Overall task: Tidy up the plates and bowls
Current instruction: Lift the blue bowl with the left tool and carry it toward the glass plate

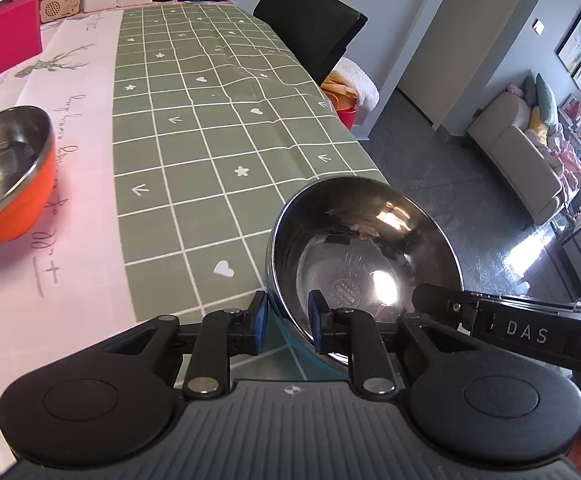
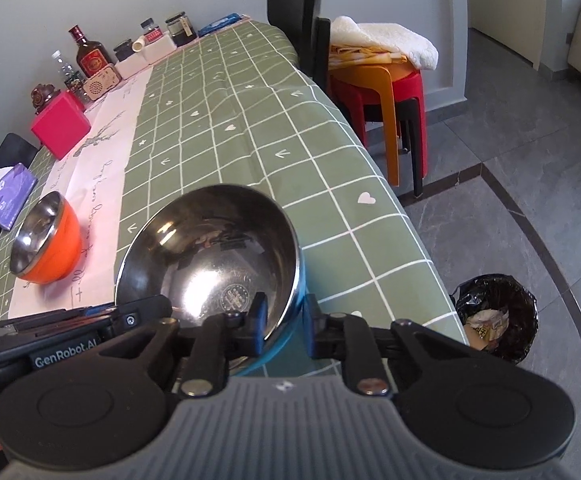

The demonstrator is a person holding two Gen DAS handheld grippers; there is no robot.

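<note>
both grippers (image 1: pixel 287 322) (image 2: pixel 283 326) on blue bowl (image 1: pixel 364 240) (image 2: pixel 210 248) (rim)

Blue bowl (image 1: pixel 364 248); orange bowl (image 1: pixel 8 176); green-checked tablecloth (image 1: pixel 210 120).

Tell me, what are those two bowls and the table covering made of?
Blue bowl: the inside looks like polished steel, mirror-bright with glare and reflections; the blue outside is a glossy coat, paint or plastic, hard to tell.
Orange bowl: the same shiny metal lining, with a smooth orange shell.
Tablecloth: probably wipeable vinyl or coated fabric, with a soft sheen, a printed grid and stiff ripples.
</note>
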